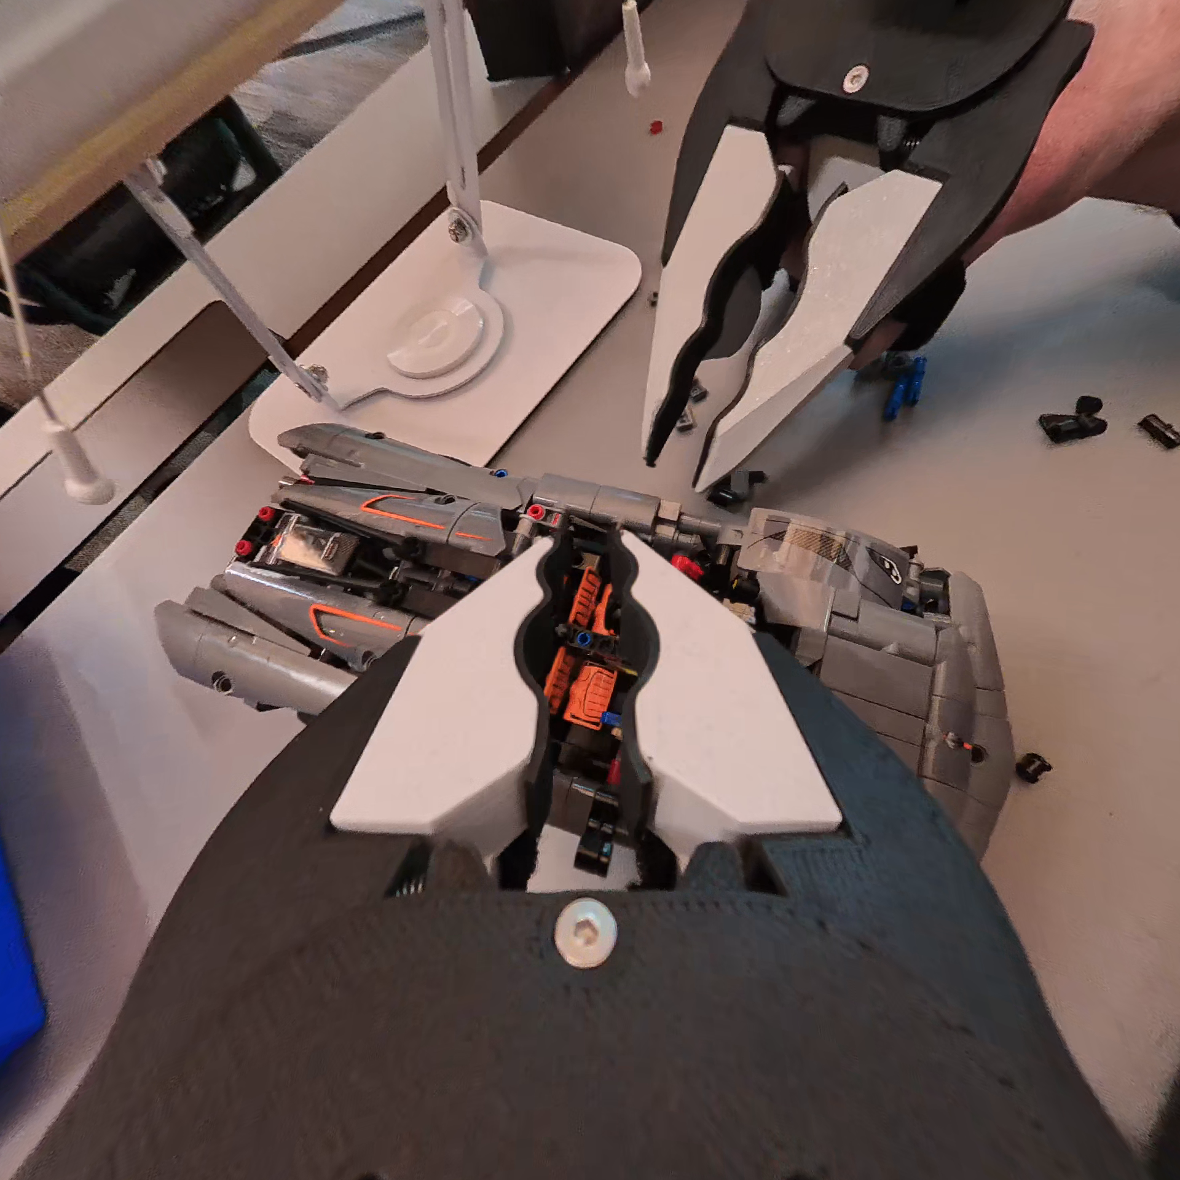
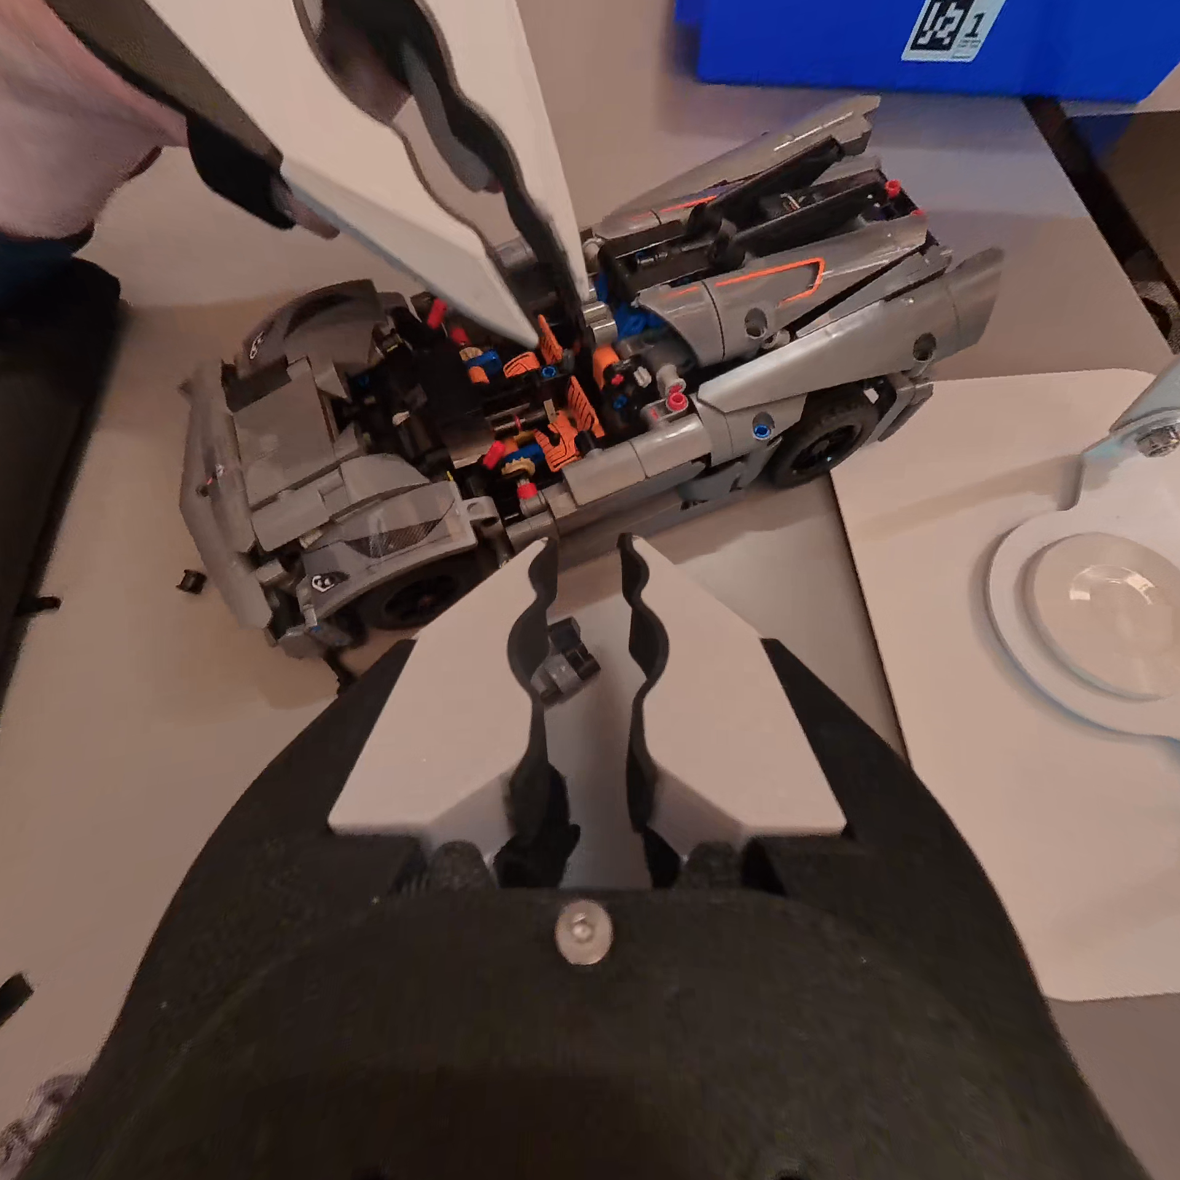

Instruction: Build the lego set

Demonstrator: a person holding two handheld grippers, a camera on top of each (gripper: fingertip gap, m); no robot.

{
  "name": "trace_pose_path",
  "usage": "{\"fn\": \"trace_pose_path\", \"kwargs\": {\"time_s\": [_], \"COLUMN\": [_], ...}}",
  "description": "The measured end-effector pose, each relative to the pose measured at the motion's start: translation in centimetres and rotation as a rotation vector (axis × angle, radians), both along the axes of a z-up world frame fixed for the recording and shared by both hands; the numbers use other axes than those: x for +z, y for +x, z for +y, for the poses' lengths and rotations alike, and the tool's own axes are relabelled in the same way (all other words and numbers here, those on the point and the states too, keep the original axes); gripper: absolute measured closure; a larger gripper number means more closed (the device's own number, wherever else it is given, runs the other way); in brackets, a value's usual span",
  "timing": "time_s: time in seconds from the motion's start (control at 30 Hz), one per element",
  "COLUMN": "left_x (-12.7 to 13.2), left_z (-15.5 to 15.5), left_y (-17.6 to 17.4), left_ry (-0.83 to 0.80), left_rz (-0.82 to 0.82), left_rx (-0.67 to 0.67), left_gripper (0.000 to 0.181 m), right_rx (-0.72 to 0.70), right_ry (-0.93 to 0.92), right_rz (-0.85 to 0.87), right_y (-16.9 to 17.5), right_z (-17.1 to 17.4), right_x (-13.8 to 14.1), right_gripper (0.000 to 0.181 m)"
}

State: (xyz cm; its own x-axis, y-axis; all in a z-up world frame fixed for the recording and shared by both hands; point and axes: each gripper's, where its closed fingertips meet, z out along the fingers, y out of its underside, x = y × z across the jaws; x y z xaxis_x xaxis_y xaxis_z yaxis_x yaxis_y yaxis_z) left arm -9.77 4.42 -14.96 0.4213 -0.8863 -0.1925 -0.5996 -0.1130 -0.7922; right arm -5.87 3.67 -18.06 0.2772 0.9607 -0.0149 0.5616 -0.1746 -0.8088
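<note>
Grey tabletop held the toy car beside a white stand base; your left gripper sat released over the car's orange seats. From the right view, your right gripper hovered released just beside the car, above a loose grey-black piece.

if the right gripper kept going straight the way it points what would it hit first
Probably the grey side sill of the lego car, just ahead of the right gripper. A small grey-and-black loose piece lies on the table under its open jaws; height is unclear.

Opposed close wrist views share car
</note>
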Motion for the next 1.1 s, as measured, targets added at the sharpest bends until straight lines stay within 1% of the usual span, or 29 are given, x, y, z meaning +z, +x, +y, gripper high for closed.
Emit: {"fn": "trace_pose_path", "kwargs": {"time_s": [0.3,0.5,0.6,0.73,1.1], "left_x": [-1.4,-2.8,-2.8,-3.0,-3.1], "left_z": [-0.4,-0.3,-0.4,-0.2,-0.3], "left_y": [1.4,1.7,1.8,1.8,2.1], "left_ry": [-0.027,-0.053,-0.066,-0.076,-0.135], "left_rz": [0.053,0.11,0.098,0.094,0.064], "left_rx": [-0.031,-0.026,-0.028,-0.022,-0.022], "left_gripper": [0.167,0.165,0.164,0.162,0.162], "right_rx": [-0.014,-0.019,-0.042,-0.05,-0.041], "right_ry": [-0.021,-0.035,-0.05,-0.058,-0.075], "right_rz": [0.025,0.026,0.028,0.04,0.065], "right_y": [-0.9,-1.4,-1.5,-1.7,-1.7], "right_z": [0.2,0.2,0.5,0.6,0.5], "right_x": [-0.2,-0.3,-0.5,-0.4,-0.1], "right_gripper": [0.161,0.158,0.154,0.153,0.157]}}
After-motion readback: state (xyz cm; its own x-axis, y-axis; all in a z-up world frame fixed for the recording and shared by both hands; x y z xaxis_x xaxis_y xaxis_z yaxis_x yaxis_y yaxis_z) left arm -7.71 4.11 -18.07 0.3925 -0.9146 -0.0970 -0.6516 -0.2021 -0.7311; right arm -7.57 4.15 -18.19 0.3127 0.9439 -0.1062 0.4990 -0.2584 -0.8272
